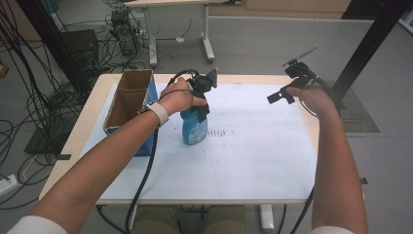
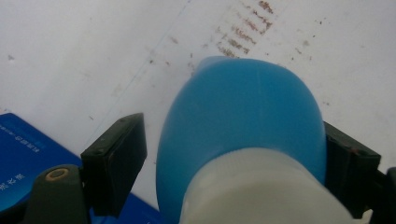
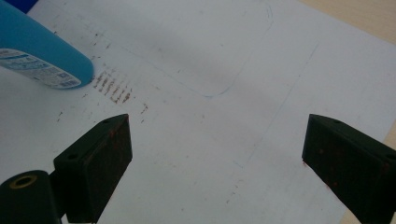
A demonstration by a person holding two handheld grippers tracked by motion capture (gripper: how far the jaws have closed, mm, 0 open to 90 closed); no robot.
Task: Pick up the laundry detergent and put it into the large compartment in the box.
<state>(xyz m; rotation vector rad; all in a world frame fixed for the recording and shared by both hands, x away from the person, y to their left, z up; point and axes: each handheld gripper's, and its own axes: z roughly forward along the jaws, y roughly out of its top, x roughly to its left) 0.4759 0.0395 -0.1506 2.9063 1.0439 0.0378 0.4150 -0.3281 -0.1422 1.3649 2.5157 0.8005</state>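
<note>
We steady the blue bottle (image 1: pixel 194 127) with left gripper (image 2: pixel 233 163) straddling its shoulder, jaws not clearly pinching, right gripper (image 3: pixel 217 163) spread over bench (image 1: pixel 253 146).

You wore short white sleeves (image 1: pixel 30 225) at the bottom corners and a white wristband (image 1: pixel 159 113) left of centre. Your grippers' black fingers (image 3: pixel 95 164) were blocky, rust-flecked, with screw holes; black cables (image 1: pixel 142 181) trailed downward.
</note>
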